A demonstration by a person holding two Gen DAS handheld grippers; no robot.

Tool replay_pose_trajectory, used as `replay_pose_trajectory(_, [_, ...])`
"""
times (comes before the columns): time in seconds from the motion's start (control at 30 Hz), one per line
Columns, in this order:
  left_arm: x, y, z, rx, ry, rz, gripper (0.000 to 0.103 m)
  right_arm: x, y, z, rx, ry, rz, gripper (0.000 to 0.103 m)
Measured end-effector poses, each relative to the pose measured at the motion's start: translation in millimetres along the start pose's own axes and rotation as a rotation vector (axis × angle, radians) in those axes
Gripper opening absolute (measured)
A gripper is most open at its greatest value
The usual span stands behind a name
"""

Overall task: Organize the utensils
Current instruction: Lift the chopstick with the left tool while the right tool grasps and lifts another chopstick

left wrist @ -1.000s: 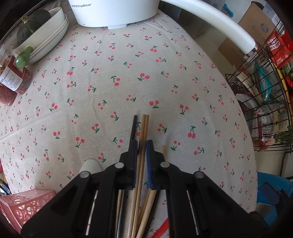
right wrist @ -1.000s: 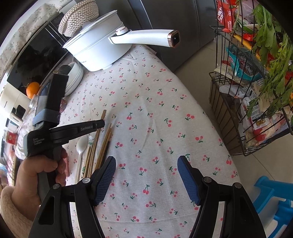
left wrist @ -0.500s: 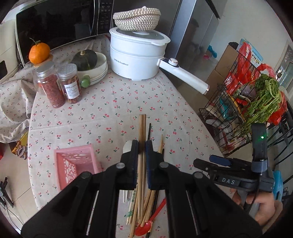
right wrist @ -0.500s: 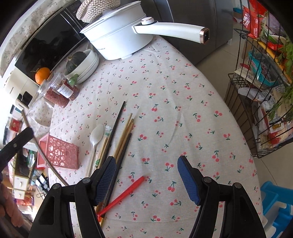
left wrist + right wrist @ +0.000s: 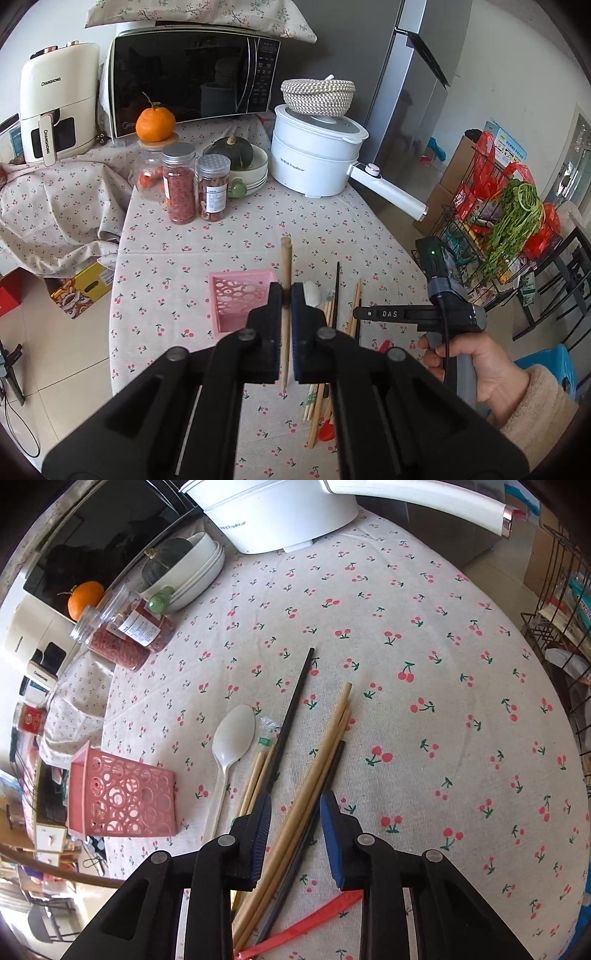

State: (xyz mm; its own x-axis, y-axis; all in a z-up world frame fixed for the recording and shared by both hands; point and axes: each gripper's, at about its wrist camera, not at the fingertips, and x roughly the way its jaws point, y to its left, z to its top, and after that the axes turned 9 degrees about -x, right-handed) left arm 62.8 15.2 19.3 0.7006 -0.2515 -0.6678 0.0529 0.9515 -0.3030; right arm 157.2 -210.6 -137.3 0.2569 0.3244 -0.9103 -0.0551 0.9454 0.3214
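My left gripper (image 5: 286, 295) is shut on one wooden chopstick (image 5: 285, 258), held upright-tilted in the air just right of the pink basket (image 5: 240, 295). A hand (image 5: 469, 354) holds my right gripper low over the utensil pile. In the right wrist view my right gripper (image 5: 295, 808) straddles two wooden chopsticks (image 5: 332, 731) and a thin black one (image 5: 332, 760). Its jaws are closing with a gap still showing beside the left pad (image 5: 262, 816). A white spoon (image 5: 232, 738), a long black chopstick (image 5: 295, 701) and a red spoon handle (image 5: 314, 919) lie around them.
A white electric pot (image 5: 314, 158) with a long handle stands at the back. Spice jars (image 5: 181, 184), stacked bowls (image 5: 251, 173) with a squash and an orange (image 5: 155, 123) stand left of it. A wire rack (image 5: 480, 236) with greens stands beyond the table's right edge.
My left gripper has risen from the table with one wooden chopstick and tipped up. My right gripper has dropped over the chopstick pile and its jaws have narrowed.
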Motion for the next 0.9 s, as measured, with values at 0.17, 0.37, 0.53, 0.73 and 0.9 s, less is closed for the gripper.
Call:
replay_pose_trajectory(0.17, [-7.4,7.7,-1.0,-0.004,-0.004,-0.013,0.005,18.0,-5.3,8.7,0.045,0.019,-0.065,0.017])
replay_pose_trajectory(0.37, [-10.8,17.9,-0.9,-0.022,-0.005,-0.017,0.005,10.1,-8.4,11.3,0.063,0.009,-0.048,0.009])
replay_pose_trajectory(0.53, [-20.7,16.9,-0.1,-0.018,-0.028,-0.029,0.005,-22.6,3.7,7.8,0.017,-0.066,-0.021,0.009])
replay_pose_trajectory(0.73, [-47.9,12.6,7.6,-0.007,-0.102,-0.054,0.005,-82.6,28.1,-5.5,-0.068,-0.216,0.036,0.007])
replay_pose_trajectory(0.9, [-77.1,15.9,18.7,-0.042,-0.254,-0.066,0.005,-123.8,46.9,-17.7,-0.144,-0.343,0.034,0.007])
